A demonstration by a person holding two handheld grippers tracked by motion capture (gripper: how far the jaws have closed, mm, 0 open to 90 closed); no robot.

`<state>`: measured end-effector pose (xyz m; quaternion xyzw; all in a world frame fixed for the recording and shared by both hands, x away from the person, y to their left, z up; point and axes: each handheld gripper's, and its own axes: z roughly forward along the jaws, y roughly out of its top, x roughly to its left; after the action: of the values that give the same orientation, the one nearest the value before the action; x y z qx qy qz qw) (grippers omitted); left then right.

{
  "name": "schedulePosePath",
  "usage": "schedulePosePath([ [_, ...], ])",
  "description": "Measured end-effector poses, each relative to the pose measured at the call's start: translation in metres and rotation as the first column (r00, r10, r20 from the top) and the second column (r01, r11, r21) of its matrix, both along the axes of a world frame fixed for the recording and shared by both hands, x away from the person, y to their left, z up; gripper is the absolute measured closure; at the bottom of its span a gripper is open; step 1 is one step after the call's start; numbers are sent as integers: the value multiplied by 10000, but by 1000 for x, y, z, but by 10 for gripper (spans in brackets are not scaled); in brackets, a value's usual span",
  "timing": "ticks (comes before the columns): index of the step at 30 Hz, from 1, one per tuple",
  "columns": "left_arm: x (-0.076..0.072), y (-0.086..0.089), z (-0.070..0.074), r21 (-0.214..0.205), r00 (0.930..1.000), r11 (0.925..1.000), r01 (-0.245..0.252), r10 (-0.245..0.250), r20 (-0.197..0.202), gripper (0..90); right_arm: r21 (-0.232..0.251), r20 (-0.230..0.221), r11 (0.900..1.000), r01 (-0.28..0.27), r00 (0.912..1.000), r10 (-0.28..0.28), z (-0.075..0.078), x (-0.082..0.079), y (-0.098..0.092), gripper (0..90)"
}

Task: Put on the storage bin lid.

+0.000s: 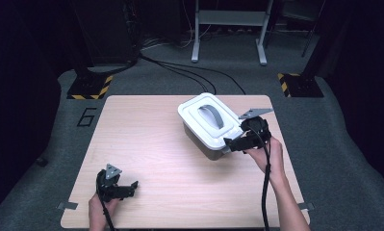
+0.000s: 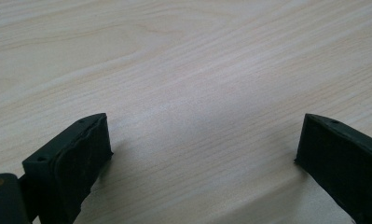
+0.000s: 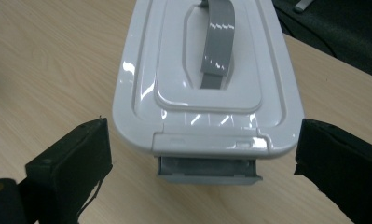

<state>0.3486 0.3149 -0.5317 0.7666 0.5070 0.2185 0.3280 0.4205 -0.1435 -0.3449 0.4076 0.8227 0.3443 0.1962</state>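
Lidded storage box [image 1: 210, 125] near the worktop's [image 1: 146, 144] far right corner, grey handle [image 3: 218, 42] folded flat on its white lid [image 3: 141, 93]. Your right gripper [image 1: 235, 143], jaws wide and empty, faces the box's near end, where a grey latch [image 3: 208, 168] sits, apparently to reach it. Your left gripper [image 1: 132, 185], jaws equally wide, rests idle by the near left corner

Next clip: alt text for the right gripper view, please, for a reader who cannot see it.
A white lidded storage box with a grey handle sits on a pale wood table, its grey end latch facing the camera. The open right gripper points at that end, one black jaw on either side.
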Motion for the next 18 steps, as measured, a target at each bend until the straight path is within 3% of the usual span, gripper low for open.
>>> schedulePosePath([
  [8, 0, 0, 0, 1, 10000, 10000, 1, -1, 0, 30, -9, -318, 9995, 313, 9990, -313, -33, -22, -13, 21],
  [18, 0, 0, 0, 0, 10000, 10000, 1, -1, 0, 30, -38, -981, 9991, 422, 9943, -424, -84, -35, -27, 2],
])
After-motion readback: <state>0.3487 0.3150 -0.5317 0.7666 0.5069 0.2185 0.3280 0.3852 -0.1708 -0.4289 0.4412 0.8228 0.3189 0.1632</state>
